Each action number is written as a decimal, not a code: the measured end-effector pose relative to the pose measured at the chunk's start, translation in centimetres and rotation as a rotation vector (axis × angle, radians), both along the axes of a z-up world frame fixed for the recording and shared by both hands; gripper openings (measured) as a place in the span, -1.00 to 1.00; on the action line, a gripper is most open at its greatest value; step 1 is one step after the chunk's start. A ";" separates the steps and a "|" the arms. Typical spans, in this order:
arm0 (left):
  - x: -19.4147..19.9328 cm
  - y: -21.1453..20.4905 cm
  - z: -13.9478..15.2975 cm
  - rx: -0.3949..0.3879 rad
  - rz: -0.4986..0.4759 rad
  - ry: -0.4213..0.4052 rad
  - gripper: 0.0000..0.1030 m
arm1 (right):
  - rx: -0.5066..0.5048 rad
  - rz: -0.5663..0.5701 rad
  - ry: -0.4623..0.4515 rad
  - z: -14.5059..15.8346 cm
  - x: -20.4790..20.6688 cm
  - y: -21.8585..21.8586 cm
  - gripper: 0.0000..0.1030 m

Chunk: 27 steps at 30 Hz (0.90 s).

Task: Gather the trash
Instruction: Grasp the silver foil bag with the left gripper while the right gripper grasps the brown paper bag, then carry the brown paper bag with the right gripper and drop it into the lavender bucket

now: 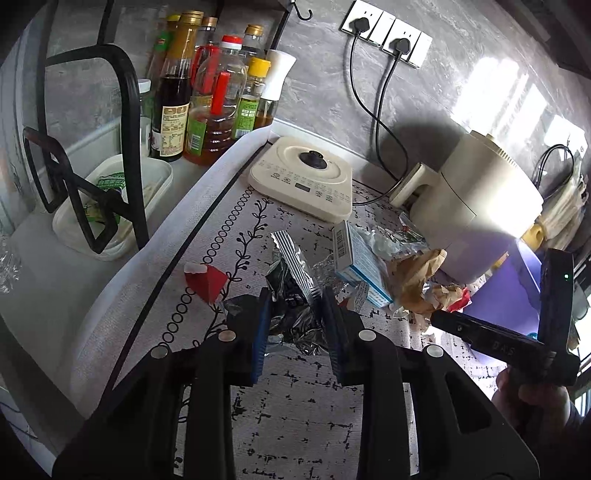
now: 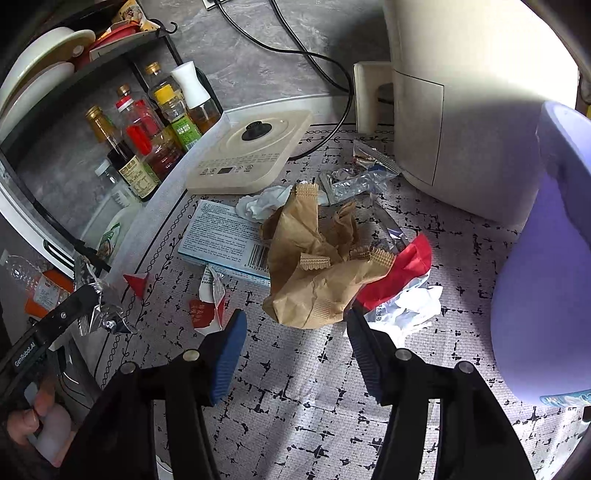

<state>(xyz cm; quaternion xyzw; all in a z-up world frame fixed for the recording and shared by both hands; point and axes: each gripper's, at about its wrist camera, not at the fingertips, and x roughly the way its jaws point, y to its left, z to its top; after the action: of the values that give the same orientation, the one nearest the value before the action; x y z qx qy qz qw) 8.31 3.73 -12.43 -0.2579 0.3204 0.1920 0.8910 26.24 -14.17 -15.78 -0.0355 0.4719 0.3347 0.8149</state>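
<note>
My left gripper (image 1: 295, 299) is shut on a crumpled silver-and-black foil wrapper (image 1: 291, 284), held just above the patterned mat (image 1: 295, 398). The right wrist view has the same gripper (image 2: 88, 295) at the far left with the foil wrapper (image 2: 101, 314) hanging from it. My right gripper (image 2: 295, 315) is open, its fingertips at either side of the near edge of a crumpled brown paper bag (image 2: 310, 273). Around the bag lie a blue-and-white carton (image 2: 221, 236), red paper (image 2: 402, 269), white crumpled paper (image 2: 410, 306), a clear plastic wrapper (image 2: 358, 184) and a torn red-and-white scrap (image 2: 207, 306).
A purple bin (image 2: 546, 258) stands at the right, next to a cream air fryer (image 2: 461, 110). A cream induction cooker (image 2: 247, 155) sits behind the trash, with cables running to wall sockets (image 1: 384, 33). Sauce bottles (image 1: 207, 92) crowd a black rack at the left. A small red triangle (image 1: 207, 282) lies on the mat.
</note>
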 end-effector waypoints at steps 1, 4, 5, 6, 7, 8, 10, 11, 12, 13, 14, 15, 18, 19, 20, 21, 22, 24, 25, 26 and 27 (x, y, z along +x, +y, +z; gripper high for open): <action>-0.2 0.0 0.0 0.003 0.000 0.003 -0.46 | 0.003 -0.006 0.007 -0.2 0.3 0.1 0.09; -0.9 0.0 0.0 0.004 -0.007 0.004 -0.46 | 0.005 -0.031 0.020 -0.7 0.7 0.3 -0.06; -1.0 0.0 0.1 0.005 -0.013 0.003 -0.46 | 0.008 -0.039 0.025 -0.8 0.8 0.3 -0.49; -1.1 0.0 0.1 0.007 -0.020 0.002 -0.46 | -0.002 -0.047 0.029 -0.9 0.8 0.2 -0.49; -1.3 0.0 0.2 0.008 -0.028 -0.001 -0.46 | -0.001 -0.060 0.026 -0.9 0.8 0.1 -0.56; -1.3 0.0 0.4 0.011 -0.035 -0.004 -0.46 | 0.007 -0.071 0.023 -0.7 0.7 -0.2 -0.67; -1.5 0.0 0.7 0.020 -0.052 -0.010 -0.46 | 0.014 -0.081 0.009 -0.3 0.3 -0.6 -0.73; -1.5 0.0 0.9 0.023 -0.062 -0.015 -0.46 | 0.019 -0.088 0.002 0.0 0.1 -0.8 -0.75; -1.6 0.0 1.1 0.027 -0.071 -0.020 -0.46 | 0.025 -0.093 -0.002 0.3 -0.2 -1.1 -0.76; -1.7 0.0 1.3 0.031 -0.081 -0.025 -0.46 | 0.032 -0.097 -0.006 0.6 -0.5 -1.3 -0.77; -1.9 0.0 1.5 0.034 -0.091 -0.031 -0.46 | 0.041 -0.100 -0.011 1.0 -0.8 -1.5 -0.77; -1.9 -0.1 1.7 0.037 -0.100 -0.037 -0.46 | 0.051 -0.101 -0.016 1.4 -1.2 -1.7 -0.77; -2.0 -0.2 2.4 0.048 -0.131 -0.054 -0.46 | 0.081 -0.096 -0.059 3.0 -2.6 -2.0 -0.77; -2.1 -0.2 2.7 0.051 -0.141 -0.059 -0.46 | 0.090 -0.095 -0.078 3.5 -3.1 -2.0 -0.77; -2.3 -0.2 3.1 0.057 -0.151 -0.065 -0.46 | 0.103 -0.094 -0.092 4.0 -3.6 -2.0 -0.77; -2.4 -0.2 3.5 0.069 -0.161 -0.073 -0.46 | 0.108 -0.098 -0.104 4.4 -4.0 -2.0 -0.77; -2.7 -0.2 4.0 0.085 -0.170 -0.082 -0.46 | 0.113 -0.104 -0.114 4.8 -4.4 -2.0 -0.77; -3.3 0.2 5.0 0.107 -0.182 -0.103 -0.46 | 0.139 -0.110 -0.131 5.6 -5.1 -2.0 -0.77; -3.6 0.4 5.4 0.113 -0.186 -0.112 -0.46 | 0.148 -0.113 -0.144 6.1 -5.6 -1.9 -0.77; -3.9 0.8 5.7 0.119 -0.190 -0.119 -0.46 | 0.153 -0.115 -0.161 6.6 -6.1 -1.9 -0.77; -4.1 1.1 6.1 0.125 -0.194 -0.126 -0.46 | 0.157 -0.117 -0.178 7.1 -6.7 -1.9 -0.77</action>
<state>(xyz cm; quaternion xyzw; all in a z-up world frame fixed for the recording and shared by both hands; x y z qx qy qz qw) 4.17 4.81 -6.32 -0.1813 0.2747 0.1082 0.9381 19.57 -16.04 -8.63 0.0266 0.3713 0.3180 0.8720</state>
